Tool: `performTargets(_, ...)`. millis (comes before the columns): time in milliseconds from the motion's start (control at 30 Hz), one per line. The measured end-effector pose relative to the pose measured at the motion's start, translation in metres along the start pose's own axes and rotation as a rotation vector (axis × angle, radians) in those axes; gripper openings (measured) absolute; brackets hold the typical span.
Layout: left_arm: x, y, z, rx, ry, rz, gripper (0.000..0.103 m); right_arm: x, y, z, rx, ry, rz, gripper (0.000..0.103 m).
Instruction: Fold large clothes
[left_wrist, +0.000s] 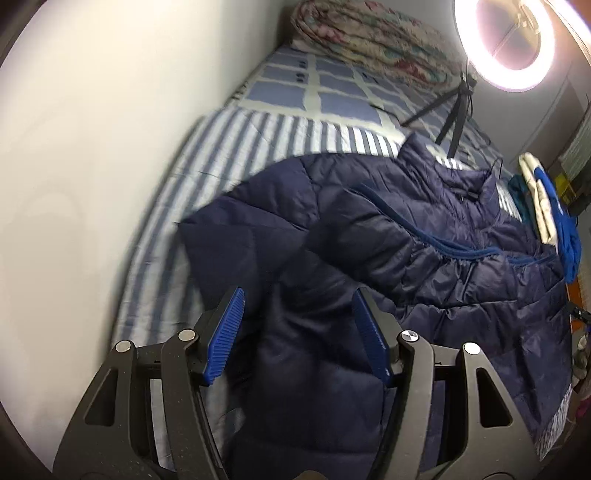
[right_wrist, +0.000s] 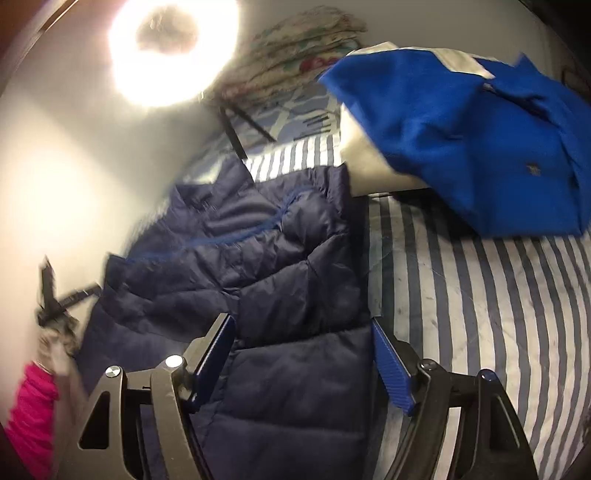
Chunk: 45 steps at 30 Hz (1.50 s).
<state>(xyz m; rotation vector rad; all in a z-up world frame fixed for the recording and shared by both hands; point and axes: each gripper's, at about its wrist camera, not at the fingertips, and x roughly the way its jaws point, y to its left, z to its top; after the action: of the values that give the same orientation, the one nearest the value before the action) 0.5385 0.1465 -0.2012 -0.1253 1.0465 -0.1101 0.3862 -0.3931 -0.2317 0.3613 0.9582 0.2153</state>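
Note:
A navy puffer jacket lies on the striped bed cover, its blue zipper line running across the front. My left gripper is open, its blue pads either side of a sleeve or side part of the jacket, just above it. In the right wrist view the same jacket lies with its right edge along the bed cover. My right gripper is open over the jacket's lower right edge, holding nothing.
A ring light on a tripod stands on the bed behind the jacket. A folded floral quilt lies at the head. A bright blue garment on a white one lies right of the jacket. A white wall runs along the left.

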Motion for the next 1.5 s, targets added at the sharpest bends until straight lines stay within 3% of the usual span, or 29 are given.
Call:
performTargets(33,0.005,-0.004,-0.001,0.016,0.01,0.014,0.059,0.008,0.002,0.002,-0.018,0.017,-0.027,0.075)
performTargets(167,0.019,-0.019,-0.003,0.074,0.032,0.057,0.02,0.02,0.0,0.008,-0.047,0.04,-0.09,0.073)
performTargets(233,0.019,-0.02,-0.003,0.068,0.023,0.063,0.007,0.022,-0.003,0.013,-0.049,0.036,-0.084,0.061)
performTargets(267,0.018,-0.019,-0.003,0.061,0.018,0.062,0.005,0.023,-0.004,0.015,-0.048,0.042,-0.082,0.05)
performTargets(333,0.017,-0.018,-0.003,0.058,0.005,0.06,0.002,0.022,-0.001,0.016,-0.062,0.038,-0.092,0.044)
performTargets(633,-0.005,-0.026,-0.004,0.129,-0.066,0.081,0.0,0.002,0.033,0.007,-0.238,0.048,-0.292,0.007)
performTargets(800,-0.027,-0.028,0.003,0.149,-0.119,0.078,0.0,-0.025,0.056,-0.001,-0.339,-0.006,-0.382,0.004)
performTargets(1033,-0.039,-0.026,0.04,0.141,-0.201,0.122,0.0,-0.049,0.068,0.032,-0.322,-0.152,-0.381,0.003)
performTargets(1133,-0.027,-0.028,0.062,0.135,-0.218,0.165,0.0,-0.029,0.062,0.057,-0.275,-0.153,-0.371,0.003)
performTargets(1267,-0.002,-0.036,0.084,0.138,-0.226,0.236,0.0,0.016,0.058,0.082,-0.281,-0.133,-0.45,0.003)
performTargets(1500,0.06,-0.046,0.081,0.163,-0.149,0.38,0.003,0.068,0.047,0.084,-0.31,-0.044,-0.55,0.003)
